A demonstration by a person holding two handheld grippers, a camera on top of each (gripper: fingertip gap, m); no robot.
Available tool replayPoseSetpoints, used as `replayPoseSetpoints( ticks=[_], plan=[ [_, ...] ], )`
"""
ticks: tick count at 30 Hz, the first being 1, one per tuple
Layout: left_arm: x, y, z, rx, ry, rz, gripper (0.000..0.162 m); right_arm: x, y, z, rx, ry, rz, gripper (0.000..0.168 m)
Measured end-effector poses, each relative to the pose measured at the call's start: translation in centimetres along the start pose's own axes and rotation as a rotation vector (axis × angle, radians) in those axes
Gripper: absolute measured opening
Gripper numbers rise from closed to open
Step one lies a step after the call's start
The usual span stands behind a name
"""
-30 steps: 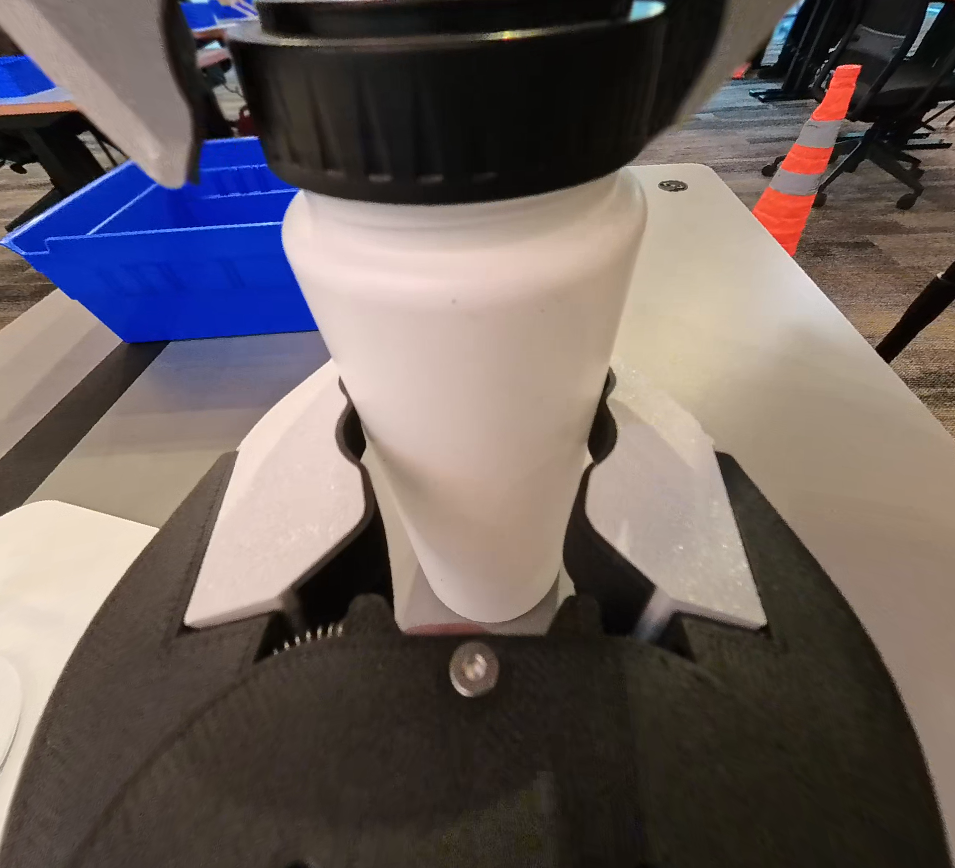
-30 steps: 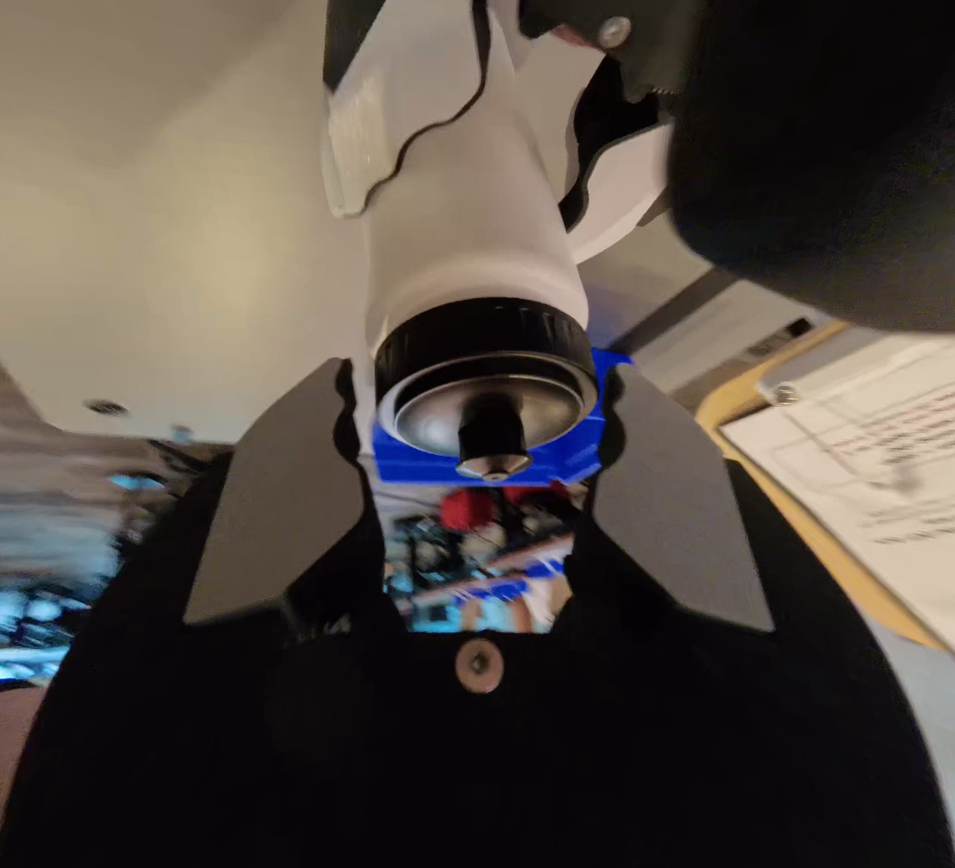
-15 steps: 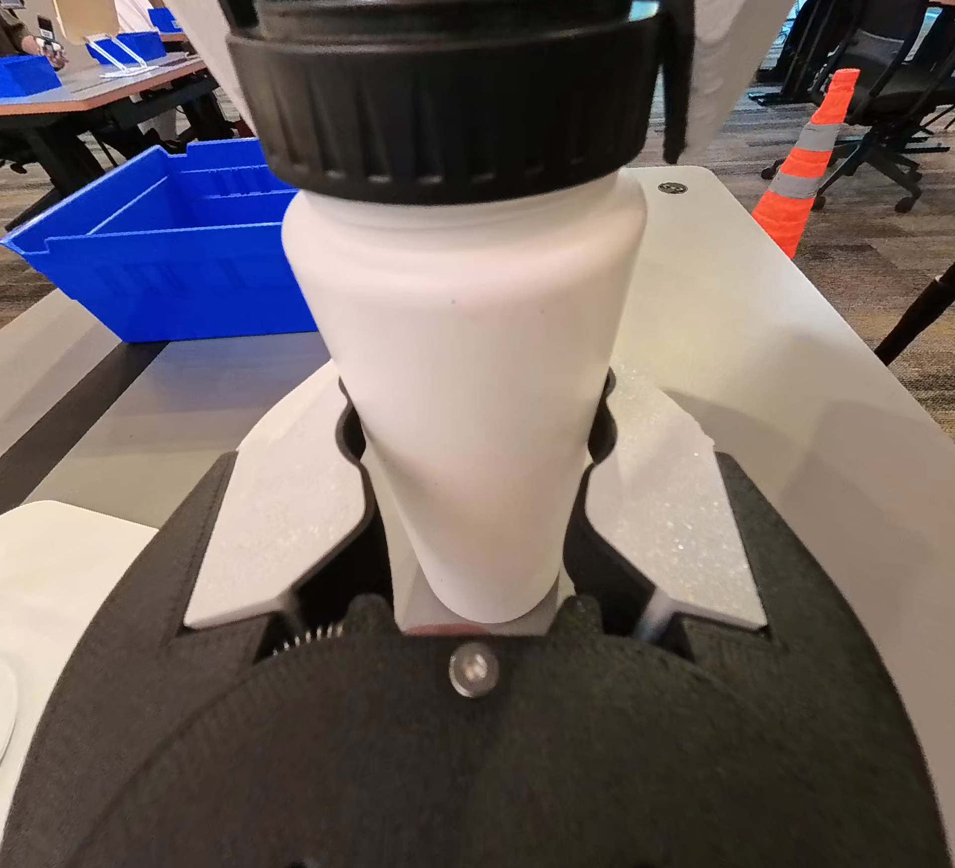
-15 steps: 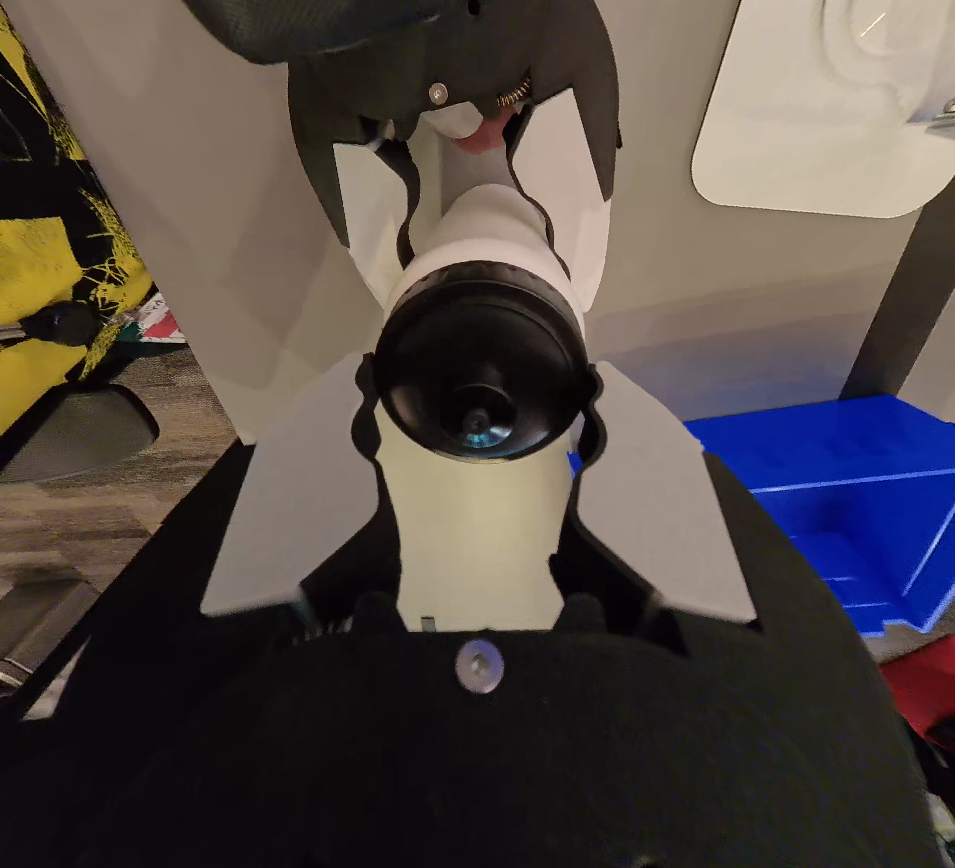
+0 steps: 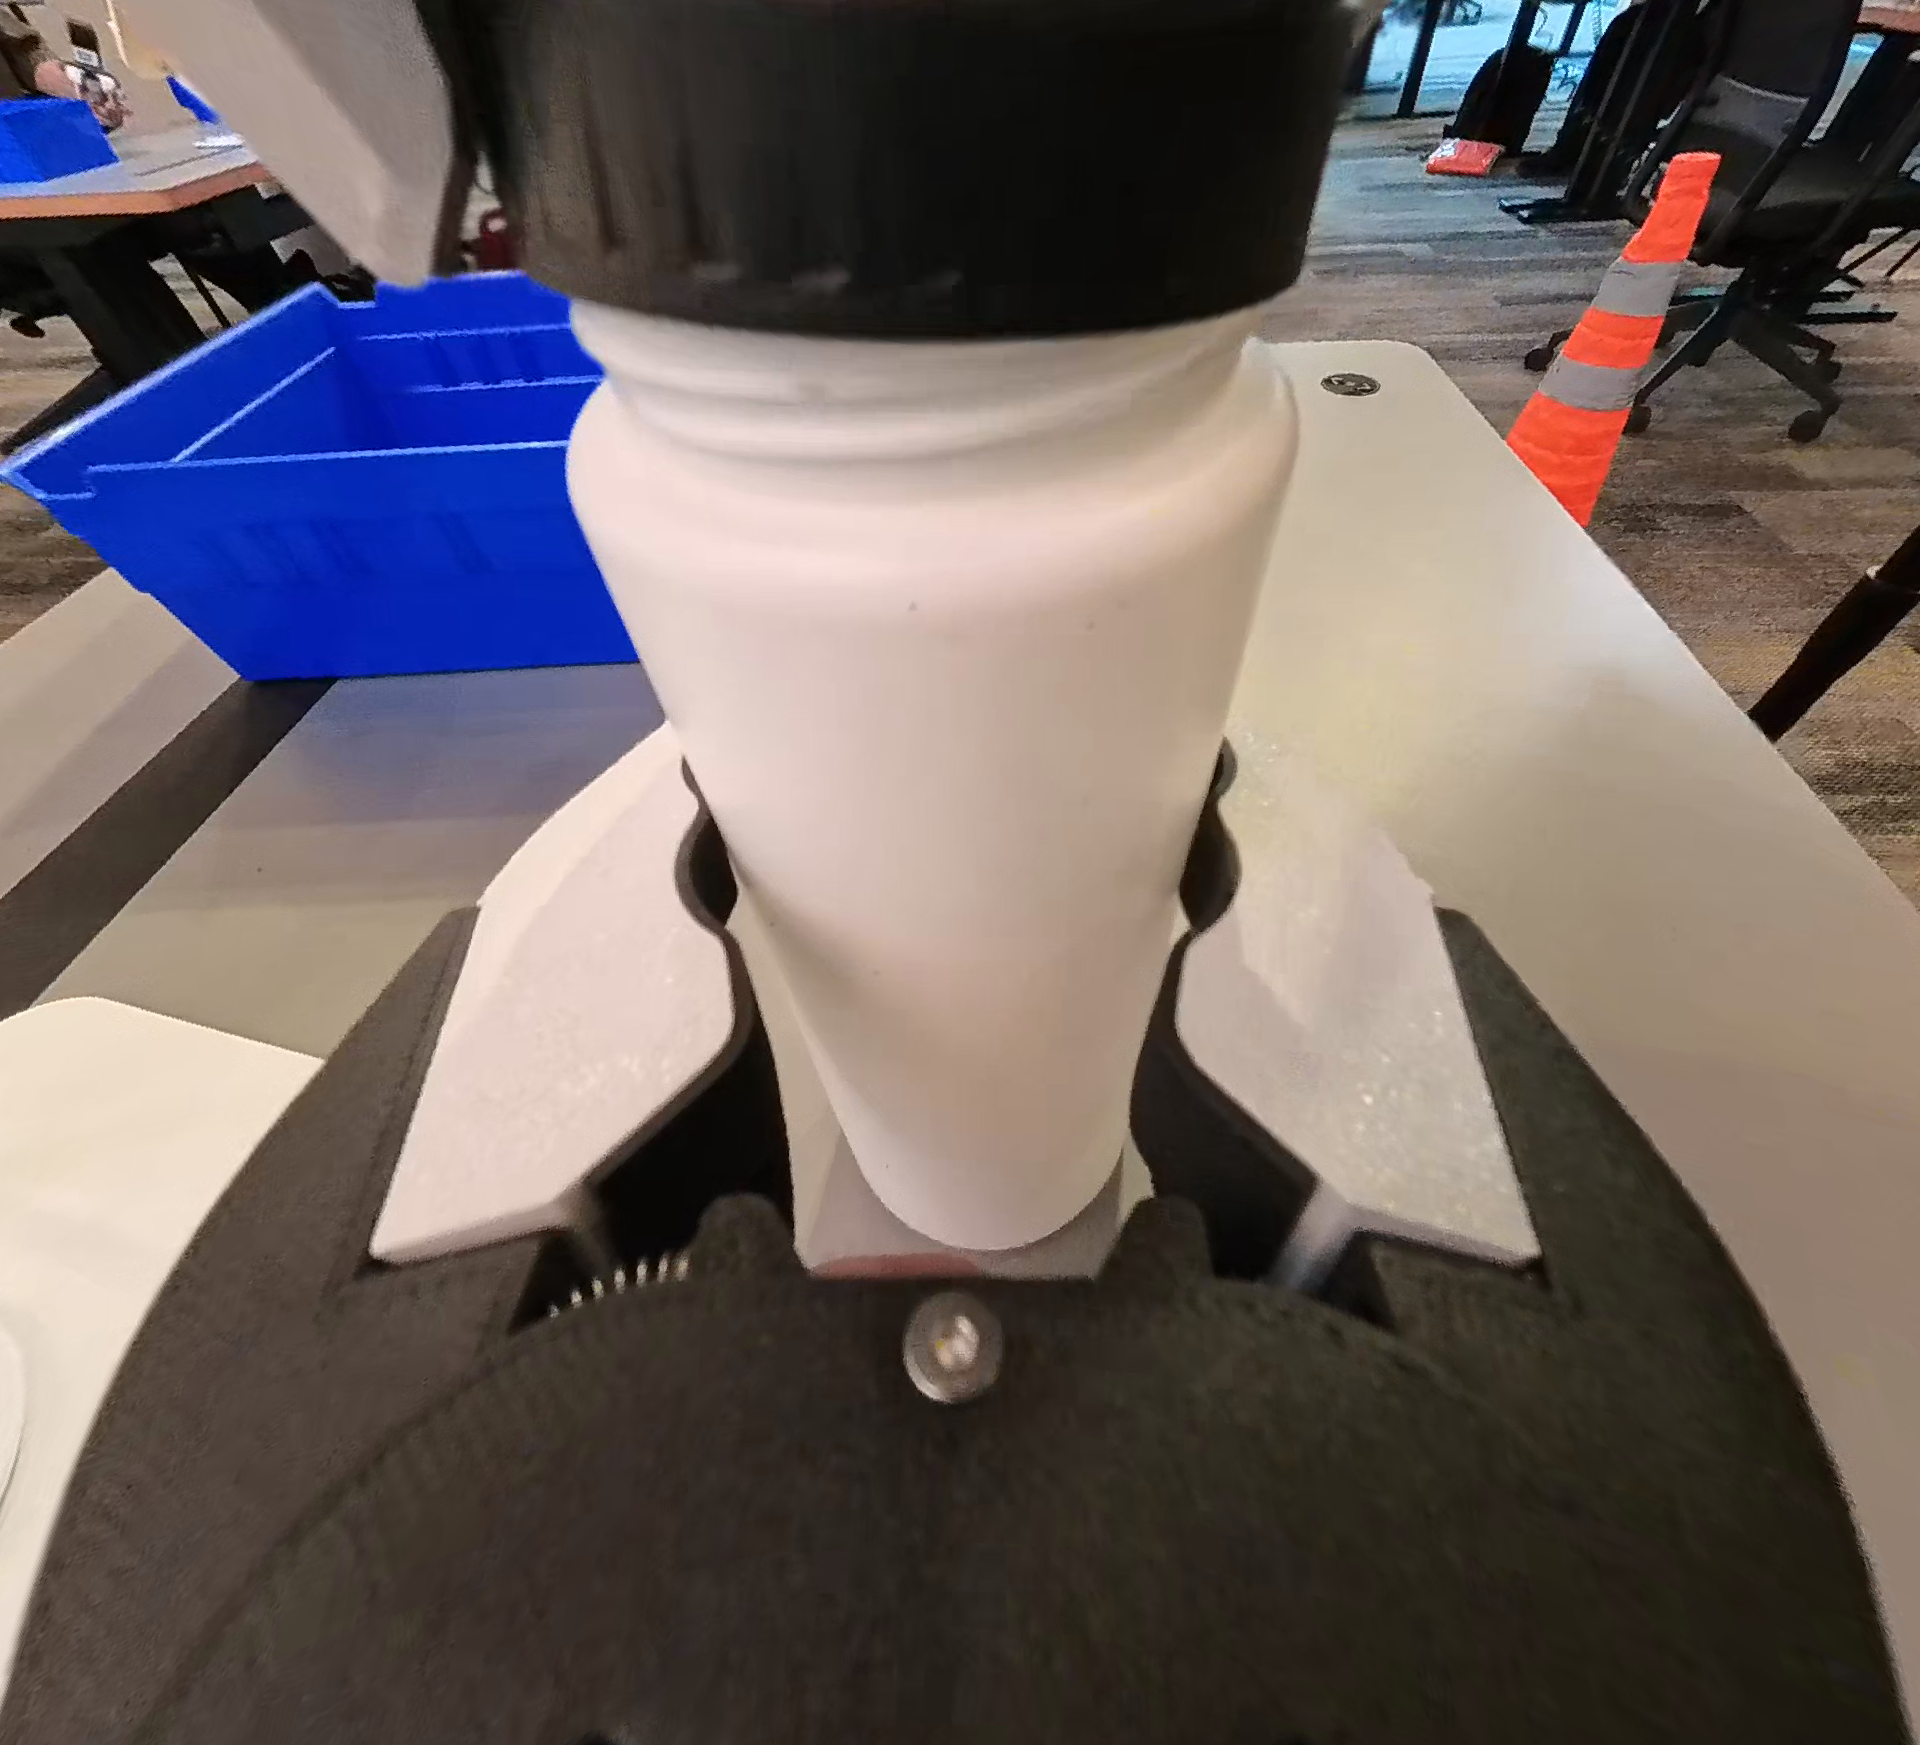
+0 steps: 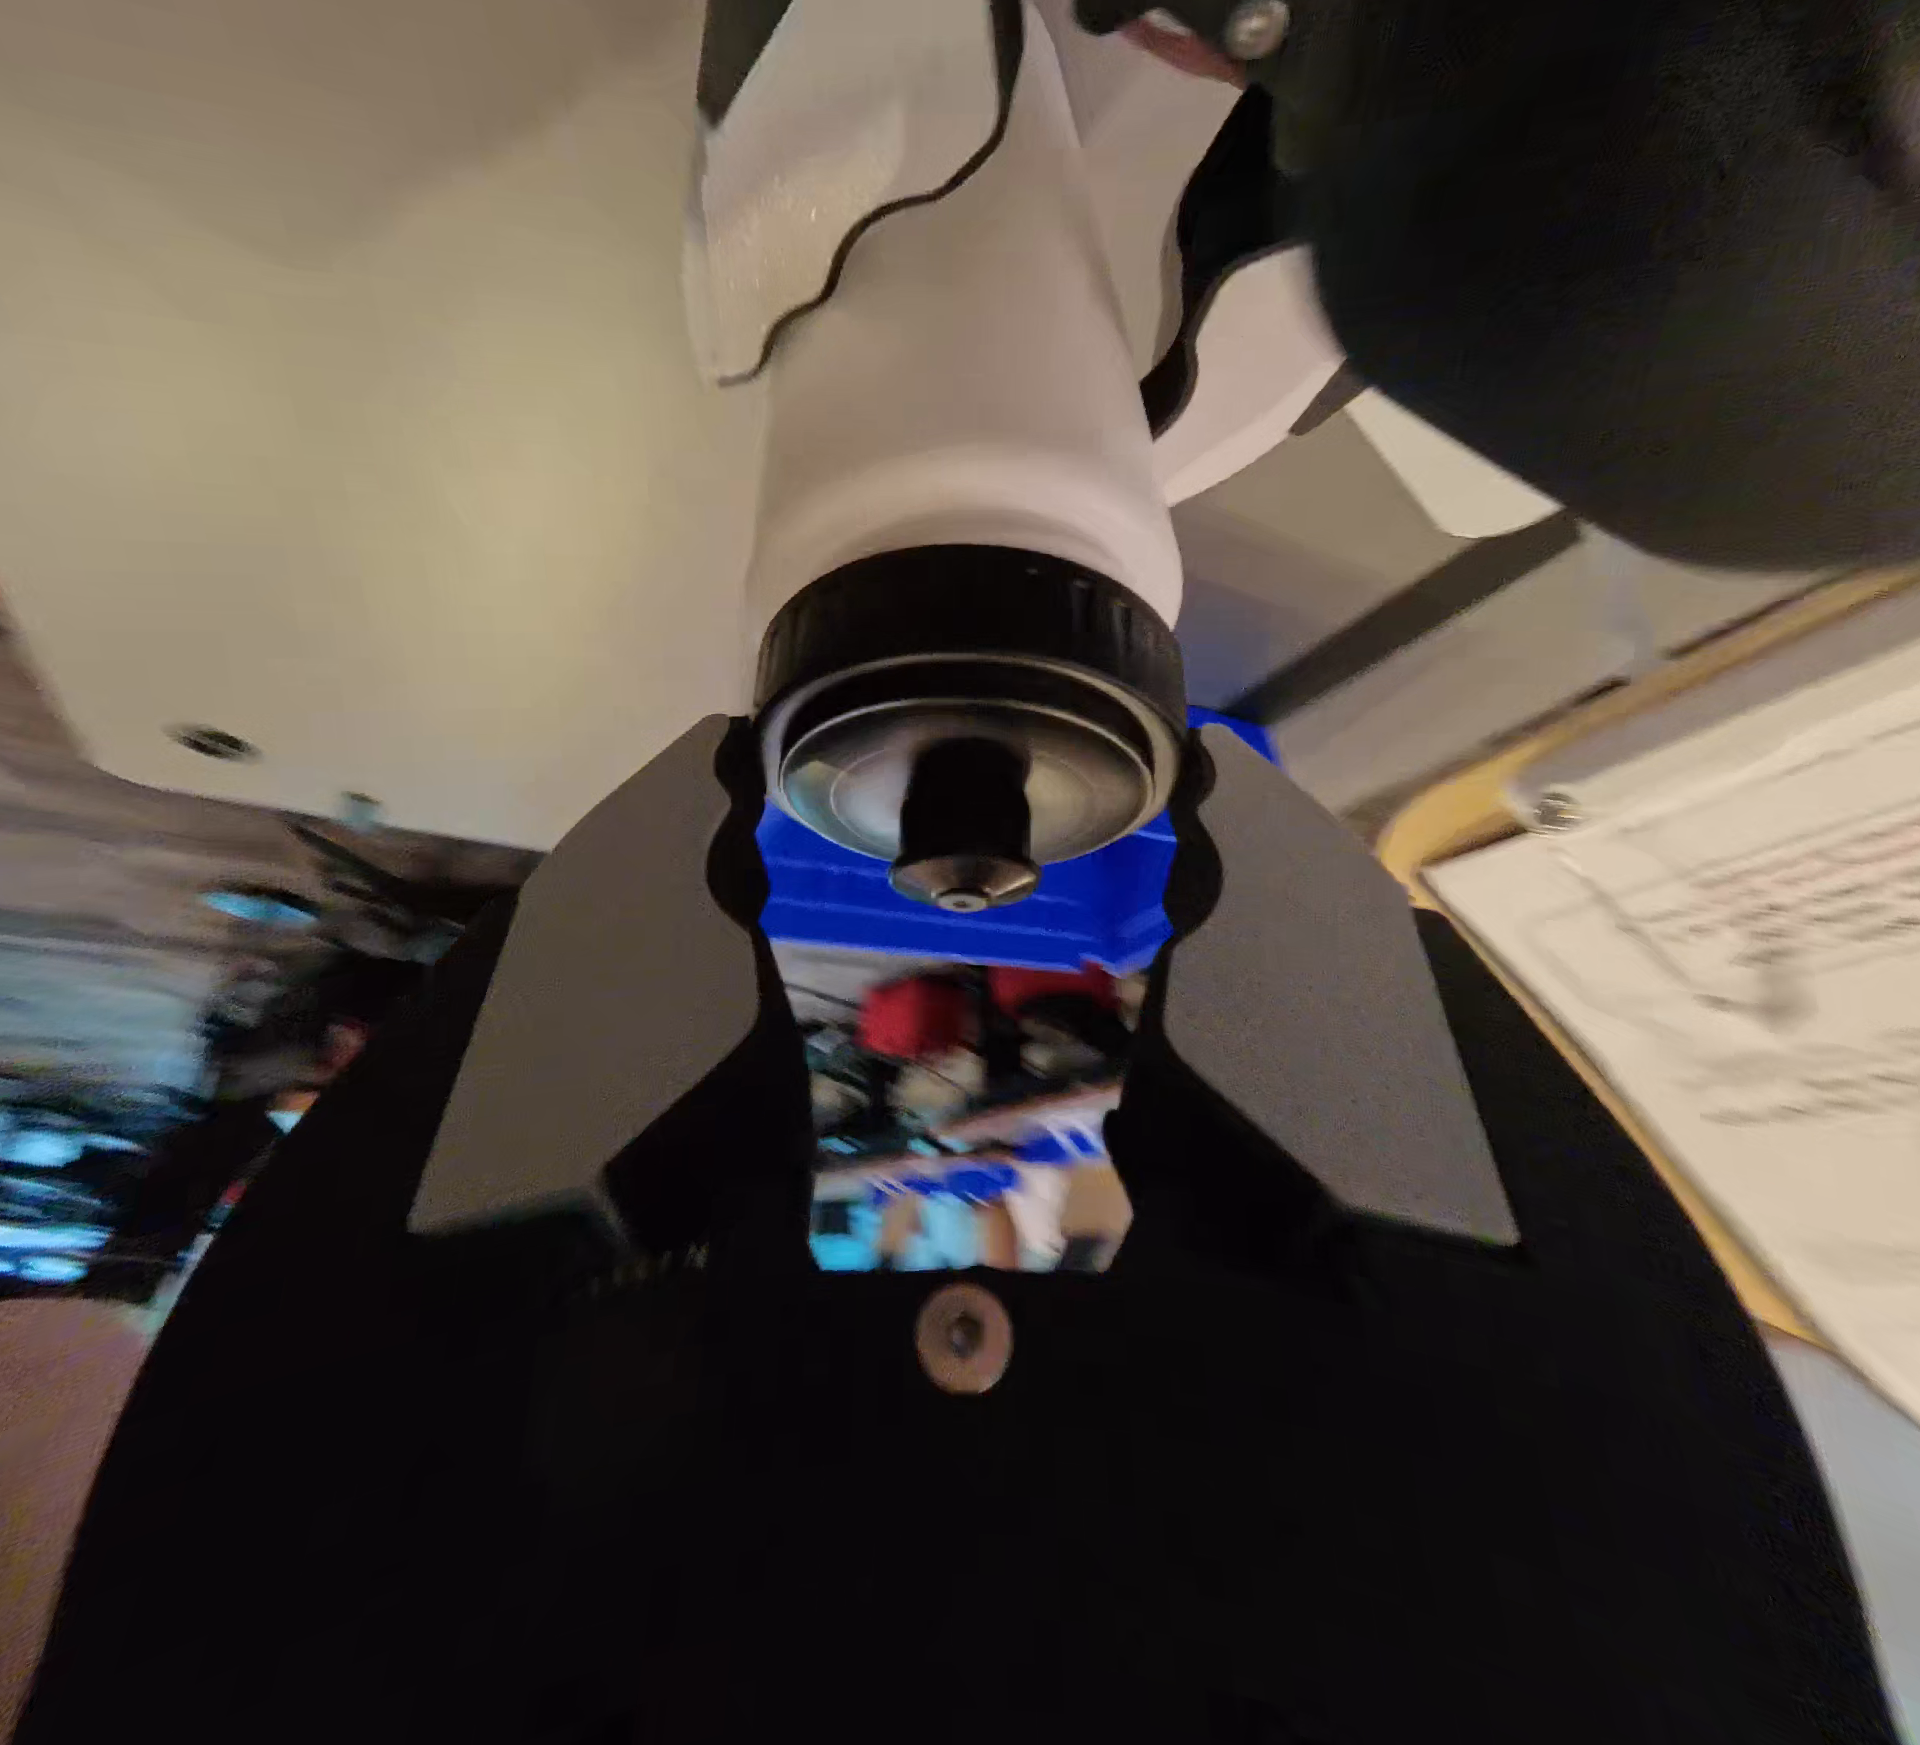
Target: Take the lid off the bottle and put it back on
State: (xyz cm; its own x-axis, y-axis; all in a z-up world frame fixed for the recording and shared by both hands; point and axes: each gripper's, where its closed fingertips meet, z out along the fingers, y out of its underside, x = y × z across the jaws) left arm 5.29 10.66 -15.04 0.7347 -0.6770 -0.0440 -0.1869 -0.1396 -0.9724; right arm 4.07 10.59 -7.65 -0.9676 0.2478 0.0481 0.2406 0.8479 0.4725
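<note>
A white bottle (image 5: 935, 656) stands between the fingers of my left gripper (image 5: 956, 812), which is shut on its lower body. Its black ribbed lid (image 5: 904, 137) sits raised on the neck, and white screw threads (image 5: 904, 407) show below its rim. My right gripper (image 6: 961, 760) comes at the lid end-on, with a fingertip pressed to each side of the lid (image 6: 966, 635). One of its white fingers (image 5: 260, 33) shows at the upper left in the left wrist view. The bottle (image 6: 956, 407) and the left gripper's fingers (image 6: 790, 220) show beyond the lid.
A blue bin (image 5: 312, 500) stands on the pale table (image 5: 1455, 656) behind the bottle to the left. A white board (image 5: 104, 1124) lies at the near left. An orange cone (image 5: 1600, 345) and office chairs (image 5: 1766, 137) stand on the floor to the right. A sheet on a yellow-edged board (image 6: 1714, 916) lies nearby.
My right gripper closed on the lid and twisted, its view rolling round and back. The lid has risen on the neck, so the threads show. The left gripper and bottle stayed still.
</note>
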Motion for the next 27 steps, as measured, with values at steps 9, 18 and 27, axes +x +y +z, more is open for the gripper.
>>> replayPoseSetpoints(
  ticks=[9, 18, 27],
  plan=[
    [0.0, 0.0, -0.1, 0.003, 0.007, -0.003, 0.086, 0.3, 0.4, -0.2, -0.044, 0.155, 0.005, 0.077],
    [0.2, 0.0, 0.1, 0.0, 0.005, 0.012, 0.086, 0.7, 2.9, -1.7, 0.187, 0.228, 0.325, 0.076],
    [0.2, -0.1, 0.1, 0.004, 0.003, 0.01, 0.087, 2.8, 16.2, 2.9, 0.331, 0.171, 0.97, 0.076]
  ],
)
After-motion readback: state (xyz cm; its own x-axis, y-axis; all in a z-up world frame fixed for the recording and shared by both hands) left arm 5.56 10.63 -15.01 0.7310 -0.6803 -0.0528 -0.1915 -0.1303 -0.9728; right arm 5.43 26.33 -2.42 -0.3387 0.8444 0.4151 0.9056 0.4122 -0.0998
